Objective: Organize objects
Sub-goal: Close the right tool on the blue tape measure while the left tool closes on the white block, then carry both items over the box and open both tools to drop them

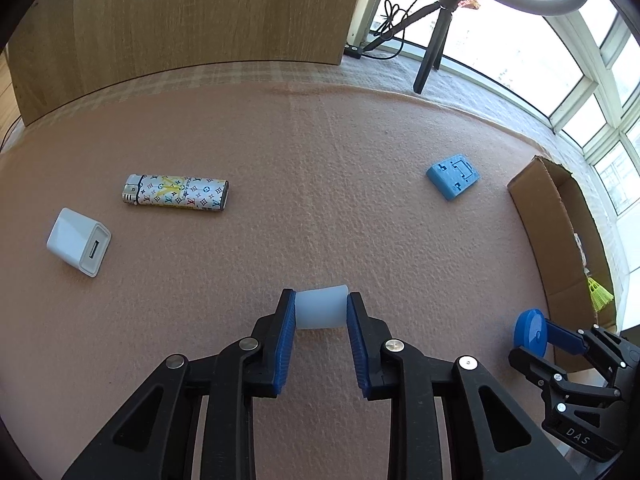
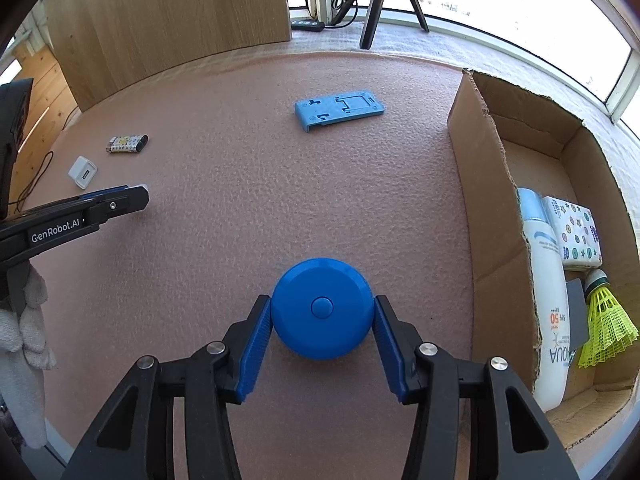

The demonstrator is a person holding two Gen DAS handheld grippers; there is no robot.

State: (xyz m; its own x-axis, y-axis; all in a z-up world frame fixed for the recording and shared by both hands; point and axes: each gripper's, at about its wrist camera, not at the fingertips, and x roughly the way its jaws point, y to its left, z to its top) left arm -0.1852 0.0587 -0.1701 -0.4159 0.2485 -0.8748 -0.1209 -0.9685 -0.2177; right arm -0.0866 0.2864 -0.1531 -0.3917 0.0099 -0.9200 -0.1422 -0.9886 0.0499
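Objects to be organized lie spread on a pink mat [image 2: 248, 208]. A white cylinder [image 1: 321, 307] is pinched between the blue pads of the left gripper [image 1: 321, 312], resting on the mat. A round blue case [image 2: 322, 314] is clamped by the right gripper [image 2: 322, 316]. "GenRobot.AI" is read on the left gripper's side, "DAS" on the right one. In the cardboard box [image 2: 464, 168], a bottle [image 2: 546, 300] marked "AQUA" and "SPF 50" is partly hidden by the wall, beside a yellow shuttlecock [image 2: 608, 320]. The monogram lighter [image 1: 176, 194] carries print too small to be made out.
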